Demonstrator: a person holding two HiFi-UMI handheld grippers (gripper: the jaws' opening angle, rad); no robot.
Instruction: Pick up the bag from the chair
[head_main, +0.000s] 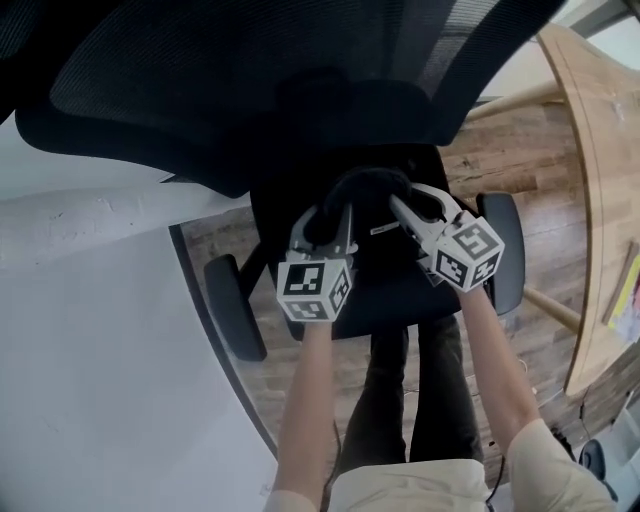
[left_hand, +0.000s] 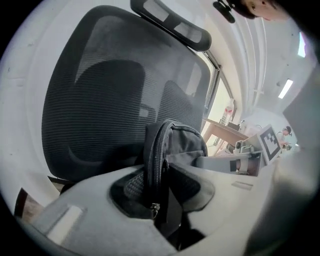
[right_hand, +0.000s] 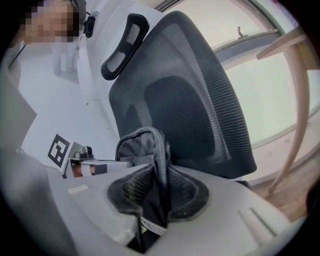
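Closest in both gripper views was the bag (left_hand: 167, 150). Its zippered top ridge stood upright, caught between the pads (left_hand: 127, 192) of the left gripper (left_hand: 160, 192) at one end and in the right gripper (right_hand: 152, 195) at the other. Each pair of jaws stood narrow, closed on that ridge and not around the bag's whole body.

From the head view the bag showed as a dark lump between the two grippers. Its long axis ran across from one to the other, so neither hand was nearer. It lay on or just over the chair (head_main: 400, 295), in front of the mesh backrest (head_main: 250, 90). Whether it had cleared the seat could not be told, dark against dark.

By my judgement the lift called for both hands to rise together, up and away from the backrest, keeping the ridge level.
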